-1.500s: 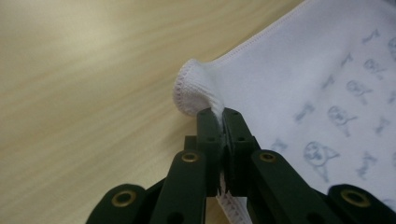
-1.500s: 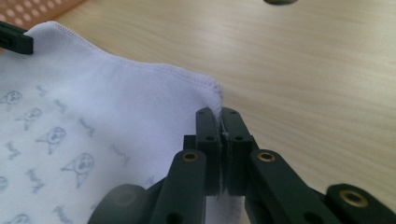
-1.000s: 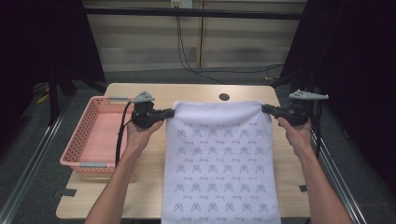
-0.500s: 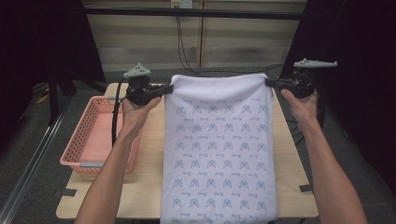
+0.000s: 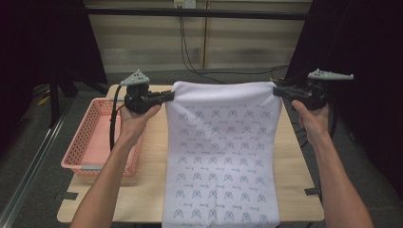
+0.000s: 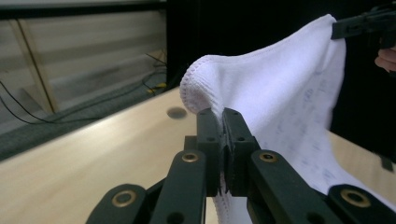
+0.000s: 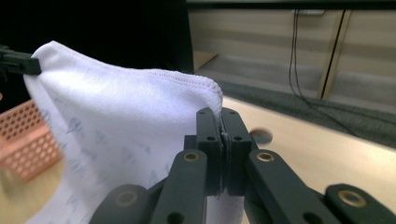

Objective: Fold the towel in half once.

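A white towel (image 5: 221,156) with a small blue pattern hangs stretched between my two grippers, its lower part lying on the wooden table (image 5: 152,185) and reaching the near edge. My left gripper (image 5: 170,96) is shut on the towel's top left corner; in the left gripper view its jaws (image 6: 223,140) pinch the hemmed edge of the towel (image 6: 280,88). My right gripper (image 5: 276,90) is shut on the top right corner, and in the right gripper view (image 7: 220,140) the towel (image 7: 126,121) hangs off to the left. Both corners are held well above the tabletop.
A pink plastic basket (image 5: 90,142) sits on the left side of the table, also seen as the basket (image 7: 25,140) in the right gripper view. A round hole (image 6: 177,112) lies in the tabletop near the far edge. Cables run across the floor behind the table.
Both hands have risen, lifting the towel's top edge higher off the table. The grips on the two corners are unchanged.
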`<state>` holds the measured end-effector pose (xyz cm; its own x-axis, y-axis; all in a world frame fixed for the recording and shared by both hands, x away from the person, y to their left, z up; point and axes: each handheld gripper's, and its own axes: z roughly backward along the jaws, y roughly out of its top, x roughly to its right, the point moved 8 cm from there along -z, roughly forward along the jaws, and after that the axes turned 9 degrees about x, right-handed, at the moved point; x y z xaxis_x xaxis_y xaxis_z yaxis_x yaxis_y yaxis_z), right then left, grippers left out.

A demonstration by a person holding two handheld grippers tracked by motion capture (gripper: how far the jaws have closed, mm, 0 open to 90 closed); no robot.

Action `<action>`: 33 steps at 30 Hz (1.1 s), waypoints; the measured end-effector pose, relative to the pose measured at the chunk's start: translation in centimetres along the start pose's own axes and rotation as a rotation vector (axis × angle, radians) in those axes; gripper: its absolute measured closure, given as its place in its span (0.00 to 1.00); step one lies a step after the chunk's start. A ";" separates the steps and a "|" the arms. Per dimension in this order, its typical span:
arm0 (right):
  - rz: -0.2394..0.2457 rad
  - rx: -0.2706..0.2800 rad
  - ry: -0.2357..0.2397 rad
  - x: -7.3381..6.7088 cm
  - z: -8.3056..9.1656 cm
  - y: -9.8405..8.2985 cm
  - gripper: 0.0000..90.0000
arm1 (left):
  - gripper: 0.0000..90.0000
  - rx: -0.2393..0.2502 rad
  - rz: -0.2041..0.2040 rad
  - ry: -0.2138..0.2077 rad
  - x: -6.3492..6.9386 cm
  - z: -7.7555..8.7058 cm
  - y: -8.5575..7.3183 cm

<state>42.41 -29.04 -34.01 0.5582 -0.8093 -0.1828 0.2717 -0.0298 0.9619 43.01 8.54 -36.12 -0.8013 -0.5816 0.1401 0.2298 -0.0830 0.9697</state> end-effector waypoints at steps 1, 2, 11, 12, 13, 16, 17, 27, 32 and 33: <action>-0.006 -0.008 0.008 -0.4 1.0 -1.5 0.98 | 0.97 -0.003 0.005 -0.019 0.6 0.3 -0.7; -0.012 -0.014 0.018 -0.6 1.6 -2.2 0.98 | 0.97 -0.023 0.004 -0.039 1.2 0.7 -1.7; 0.027 -0.170 0.063 -4.5 6.3 -10.7 0.98 | 0.97 -0.112 0.046 -0.079 5.5 3.4 -8.4; 0.014 -0.171 0.065 -5.1 7.1 -11.7 0.98 | 0.97 -0.120 0.036 -0.076 5.8 3.7 -8.8; 0.003 -0.165 0.070 -5.4 7.6 -12.2 0.98 | 0.97 -0.128 0.039 -0.080 6.4 4.4 -9.4; 0.000 -0.196 0.079 -6.9 9.3 -14.4 0.98 | 0.97 -0.163 0.052 -0.088 7.8 6.0 -11.4; 0.004 -0.220 0.092 -7.6 9.9 -15.3 0.98 | 0.97 -0.175 0.092 -0.112 8.3 6.6 -12.1; -0.062 -0.418 0.108 -9.9 11.2 -22.1 0.98 | 0.97 -0.376 0.159 -0.147 10.8 8.3 -20.5; -0.076 -0.508 0.107 -9.8 10.7 -24.2 0.98 | 0.96 -0.423 0.175 -0.169 10.9 8.0 -21.2; -0.076 -0.526 0.110 -10.0 10.6 -24.6 0.98 | 0.96 -0.437 0.177 -0.167 11.0 7.9 -21.5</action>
<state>21.89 -26.45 -53.69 0.5926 -0.7495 -0.2950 0.6544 0.2345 0.7188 24.89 10.35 -53.83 -0.7982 -0.4829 0.3601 0.5519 -0.3467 0.7585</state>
